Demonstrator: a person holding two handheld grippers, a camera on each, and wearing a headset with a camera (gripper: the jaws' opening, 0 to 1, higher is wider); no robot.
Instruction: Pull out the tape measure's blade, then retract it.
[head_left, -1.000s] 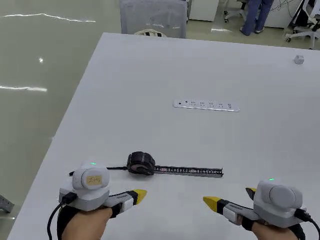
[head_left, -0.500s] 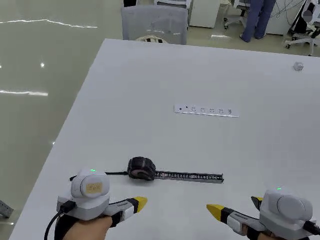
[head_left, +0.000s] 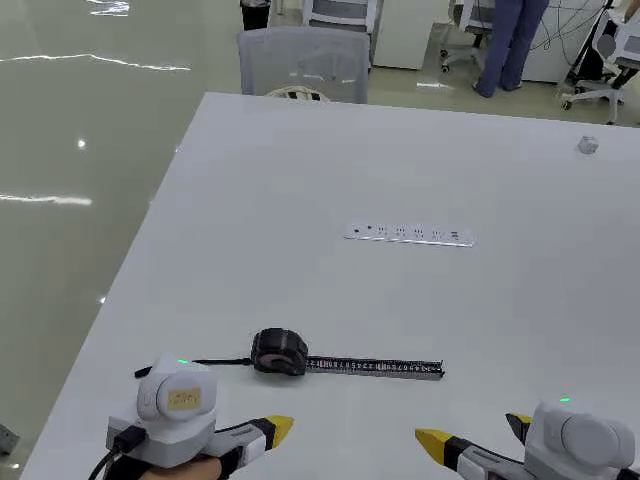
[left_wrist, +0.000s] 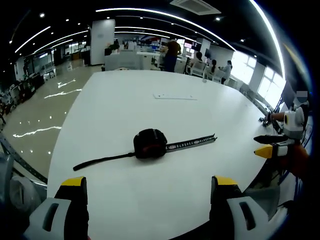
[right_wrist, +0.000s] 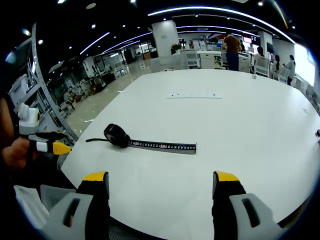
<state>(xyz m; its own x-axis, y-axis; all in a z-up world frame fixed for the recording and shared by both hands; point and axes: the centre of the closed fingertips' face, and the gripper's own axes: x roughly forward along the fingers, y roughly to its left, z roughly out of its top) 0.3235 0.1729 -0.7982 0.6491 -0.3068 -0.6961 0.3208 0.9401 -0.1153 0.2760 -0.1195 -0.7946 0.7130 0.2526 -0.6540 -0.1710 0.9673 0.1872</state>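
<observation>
Left gripper view: the left gripper (left_wrist: 150, 183) holds its two yellow-tipped fingers (left_wrist: 75, 182) spread wide with nothing between them. The tape measure (left_wrist: 150, 143) lies on the white table (left_wrist: 125, 105) ahead of the gap, clear of both fingers, with its blade (left_wrist: 191, 143) drawn out toward the right finger's side and its black strap (left_wrist: 102, 160) trailing toward the left. The right gripper (right_wrist: 160, 176) is likewise wide open and empty, with the blade lying crosswise ahead of its fingers, and farther beyond sits a white power strip (right_wrist: 195, 95).
</observation>
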